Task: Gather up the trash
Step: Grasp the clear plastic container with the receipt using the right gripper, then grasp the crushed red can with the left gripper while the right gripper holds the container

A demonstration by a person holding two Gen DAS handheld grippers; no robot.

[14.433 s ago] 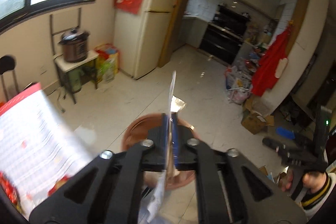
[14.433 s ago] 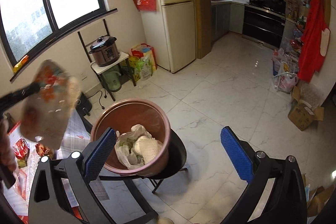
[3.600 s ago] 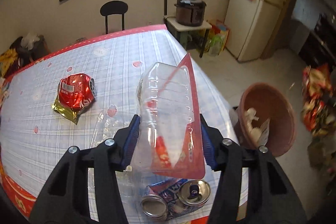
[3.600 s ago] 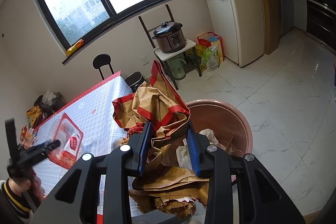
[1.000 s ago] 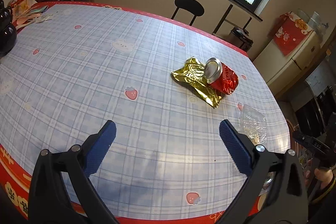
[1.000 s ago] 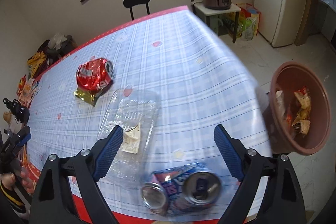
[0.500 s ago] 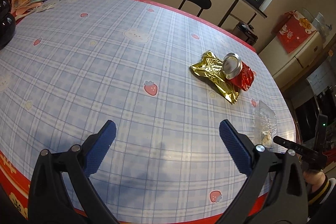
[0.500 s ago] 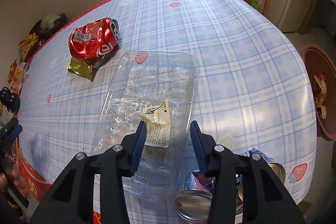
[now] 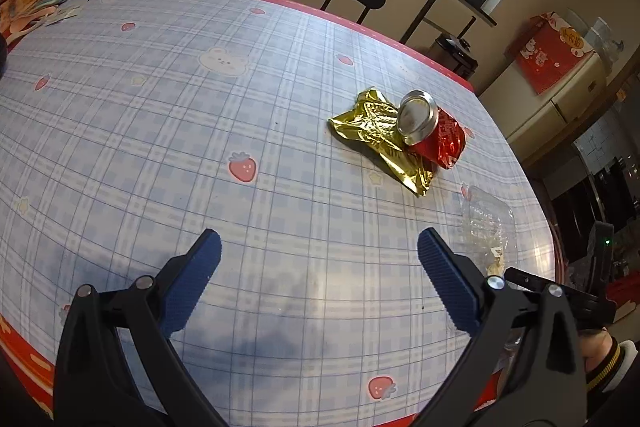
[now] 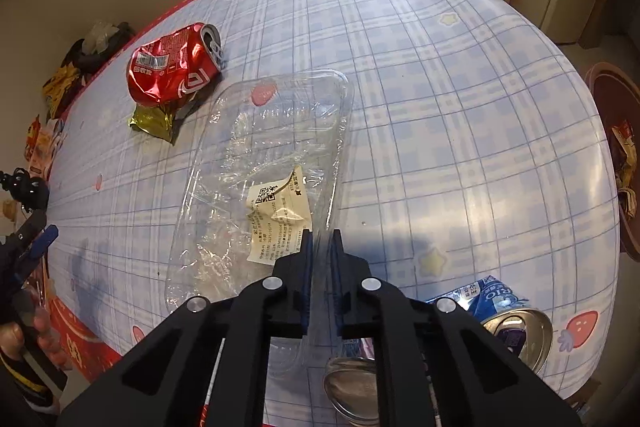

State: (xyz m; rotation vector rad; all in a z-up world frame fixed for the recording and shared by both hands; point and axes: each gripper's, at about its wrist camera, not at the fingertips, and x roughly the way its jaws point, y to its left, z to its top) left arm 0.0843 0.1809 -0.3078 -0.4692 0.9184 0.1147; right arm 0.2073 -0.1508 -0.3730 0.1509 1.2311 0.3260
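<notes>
While my left gripper [image 9: 318,263] hangs wide and empty over the table [image 9: 120,131], crushed red can [image 10: 174,69] far left, my right gripper [image 10: 320,247] has just closed, pinching the clear tray's [image 10: 264,163] near rim, ready for binning, I judge.

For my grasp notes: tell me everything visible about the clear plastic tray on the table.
The clear plastic tray is a thin, crinkled, see-through clamshell with rounded corners, lying flat on the checked tablecloth. A cream label with a QR code sticks to it, one corner peeling. The right gripper is shut on its right rim.
</notes>
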